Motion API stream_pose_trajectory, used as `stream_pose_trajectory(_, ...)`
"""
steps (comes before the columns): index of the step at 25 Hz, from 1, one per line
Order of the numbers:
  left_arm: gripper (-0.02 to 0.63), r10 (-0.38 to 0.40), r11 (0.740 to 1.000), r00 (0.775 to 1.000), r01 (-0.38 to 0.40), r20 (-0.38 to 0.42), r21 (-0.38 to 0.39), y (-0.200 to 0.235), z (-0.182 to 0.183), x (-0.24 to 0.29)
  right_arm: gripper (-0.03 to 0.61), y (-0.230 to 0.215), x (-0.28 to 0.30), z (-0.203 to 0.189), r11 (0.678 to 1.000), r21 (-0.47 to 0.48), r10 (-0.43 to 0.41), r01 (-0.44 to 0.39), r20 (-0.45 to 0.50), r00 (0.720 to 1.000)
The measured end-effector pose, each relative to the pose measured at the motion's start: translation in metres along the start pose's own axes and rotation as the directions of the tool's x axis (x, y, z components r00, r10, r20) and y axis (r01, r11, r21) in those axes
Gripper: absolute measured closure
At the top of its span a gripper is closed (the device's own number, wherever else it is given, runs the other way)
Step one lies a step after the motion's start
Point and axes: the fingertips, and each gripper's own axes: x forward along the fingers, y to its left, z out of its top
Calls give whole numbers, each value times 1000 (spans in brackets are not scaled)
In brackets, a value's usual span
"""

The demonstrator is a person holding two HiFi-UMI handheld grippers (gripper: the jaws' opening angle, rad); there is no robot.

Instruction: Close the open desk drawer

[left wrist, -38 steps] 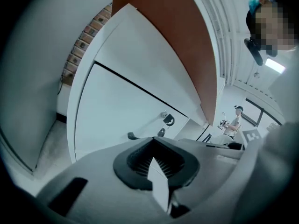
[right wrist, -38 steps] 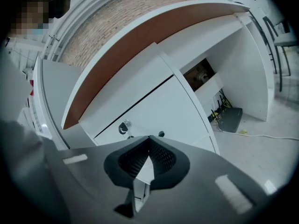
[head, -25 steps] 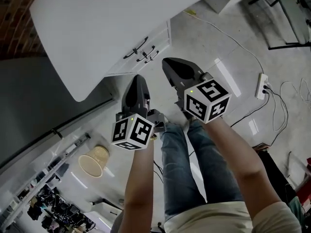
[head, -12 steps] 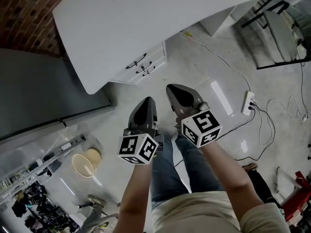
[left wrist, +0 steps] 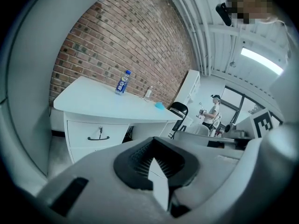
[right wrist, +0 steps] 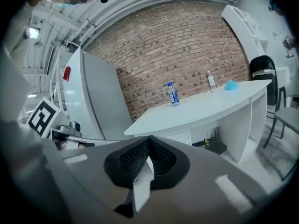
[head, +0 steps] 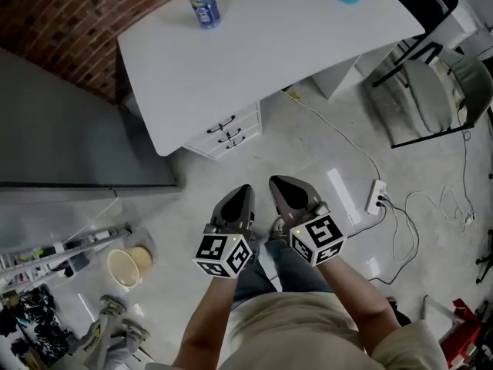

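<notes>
Head view: left tool [head: 243,193] and right tool [head: 277,183], both pressed together, empty, sit far from the drawers [head: 227,133]; a blind lunge may miss.

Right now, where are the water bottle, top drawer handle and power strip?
water bottle [head: 204,6]: head view, on its label.
top drawer handle [left wrist: 98,138]: left gripper view, middle of the bar.
power strip [head: 377,196]: head view, on its white body.
</notes>
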Motion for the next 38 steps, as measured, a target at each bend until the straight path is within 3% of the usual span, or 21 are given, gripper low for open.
stream_pose_trajectory(10,614,-72,995,997,73,-23,63,-70,13,-37,578,36,-65,46,996,-86,23,-20,37,999)
stream_pose_trajectory(16,612,-95,984,995,99,-34,148,-98,24,-49,578,51,-93,60,992,-117,47,-41,50,998)
stream_pose_trajectory(38,613,-120,975,992,113,26,192,-121,36,-74,578,76,-119,71,971,-229,96,-73,90,991)
